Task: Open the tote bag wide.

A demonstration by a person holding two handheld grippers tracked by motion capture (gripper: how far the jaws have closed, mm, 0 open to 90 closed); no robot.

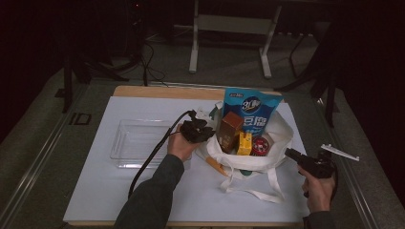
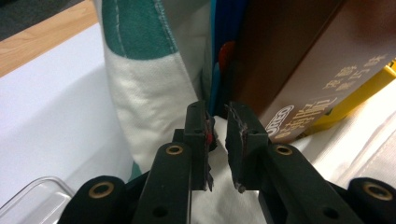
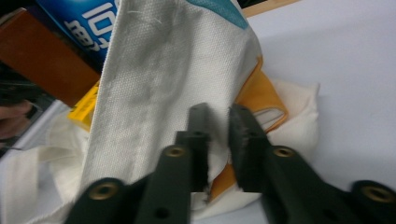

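A white cloth tote bag (image 1: 279, 131) stands on the white sheet and holds a blue pouch (image 1: 250, 112), a brown box (image 1: 230, 129), a yellow box (image 1: 245, 143) and a red round item (image 1: 260, 146). My left gripper (image 1: 211, 133) is at the bag's left rim. In the left gripper view its jaws (image 2: 218, 135) stand almost together with the bag cloth (image 2: 149, 102) pinched between them, right beside the brown box (image 2: 303, 60). My right gripper (image 1: 289, 152) meets the bag's right rim. Its jaws (image 3: 218, 135) are close together with the cloth (image 3: 163, 79) running between them.
A clear plastic tray (image 1: 138, 140) lies left of the bag, close to the left hand. The bag's loose handles (image 1: 267, 191) trail toward the near table edge. A black cable (image 1: 148, 162) runs from the left gripper across the sheet. A white stand's legs (image 1: 193, 57) are on the floor behind the table.
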